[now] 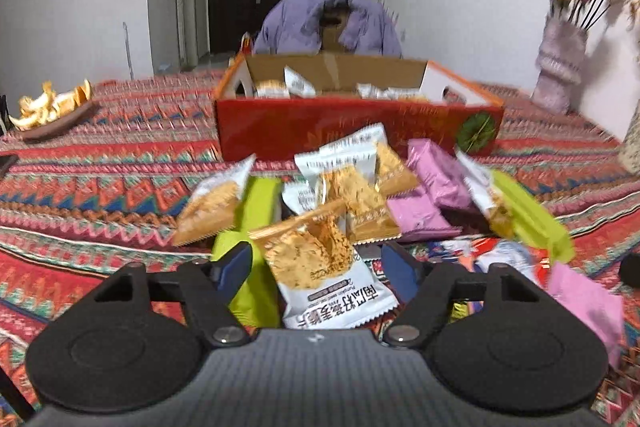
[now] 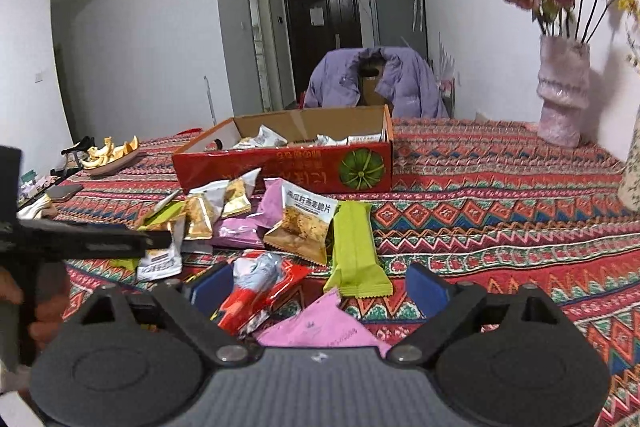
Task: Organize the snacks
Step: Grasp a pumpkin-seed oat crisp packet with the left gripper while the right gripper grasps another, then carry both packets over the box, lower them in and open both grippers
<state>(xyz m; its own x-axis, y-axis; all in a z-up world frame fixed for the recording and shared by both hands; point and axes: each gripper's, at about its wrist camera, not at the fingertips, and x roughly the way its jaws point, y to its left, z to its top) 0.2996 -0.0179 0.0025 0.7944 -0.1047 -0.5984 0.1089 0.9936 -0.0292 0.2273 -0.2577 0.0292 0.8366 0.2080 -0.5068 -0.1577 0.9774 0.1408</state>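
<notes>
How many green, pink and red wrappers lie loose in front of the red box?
Green wrappers: 2
Pink wrappers: 3
Red wrapper: 1
Total: 6

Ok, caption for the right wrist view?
Open right gripper over red wrapper in a snack pile before the red box.

We count, mid-frame: one red cardboard box (image 2: 280,169), open top. Packets inside it partly hidden, count unclear. Loose in front: three lime-green wrapped bars (image 2: 354,247), (image 1: 256,215) and (image 1: 528,219); at least three pink-purple foil packets (image 1: 436,171), (image 1: 416,217) and (image 2: 320,327); one red-and-silver wrapper (image 2: 256,291); roughly six white-and-gold oat-crisp packets (image 1: 320,263), overlapping, blurred. Left edge: one brown dish of orange peels (image 1: 52,107). Upper right: one pink textured vase (image 2: 562,91) with dried flowers.
</notes>
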